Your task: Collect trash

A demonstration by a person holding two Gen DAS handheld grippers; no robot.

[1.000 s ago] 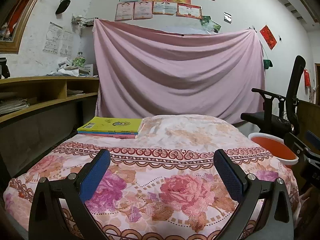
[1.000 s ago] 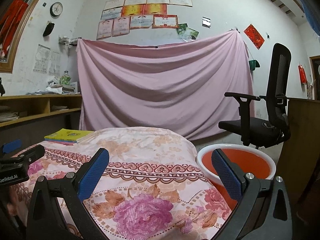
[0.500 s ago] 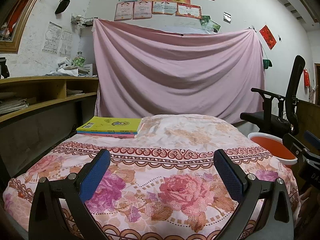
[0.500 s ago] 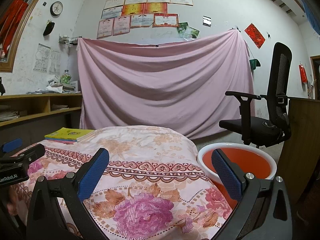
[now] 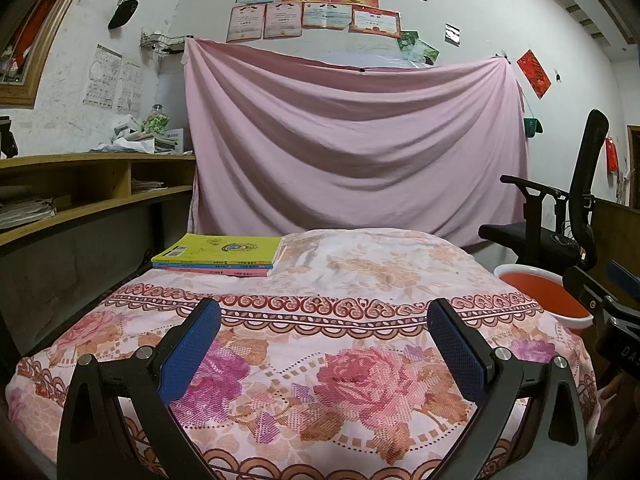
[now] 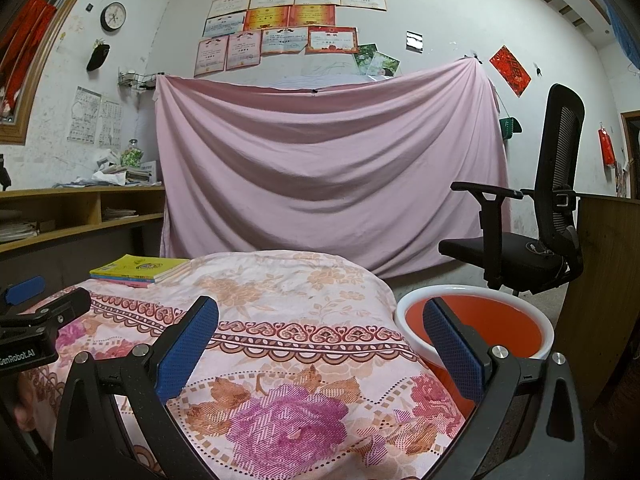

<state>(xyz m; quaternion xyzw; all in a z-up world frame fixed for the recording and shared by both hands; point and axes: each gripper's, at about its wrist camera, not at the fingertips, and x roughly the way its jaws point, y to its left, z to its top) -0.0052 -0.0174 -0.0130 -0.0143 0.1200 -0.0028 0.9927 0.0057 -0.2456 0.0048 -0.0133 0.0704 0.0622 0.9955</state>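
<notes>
1. The left gripper, a black two-finger frame with blue textured pads, hovers level above the near edge of the table draped in a floral pink-and-cream woven cloth. Its jaws are spread wide with nothing between them.
2. The right gripper, of the same build, hangs over the cloth's near right corner. Its jaws are also released and empty; its right pad overlaps the view of the round orange plastic basin with a white rim.
3. That basin stands on the floor just beside the table's right edge, and its smooth interior looks empty.
4. No loose trash can be made out on the cloth from either view.
5. A stack of thin paperback books with a glossy yellow cover on top lies flat at the far left corner.
6. Beyond the far edge, a soft pink sheet hangs in deep folds across the wall.
7. A black mesh-backed office chair stands behind the basin, well apart from the table.
</notes>
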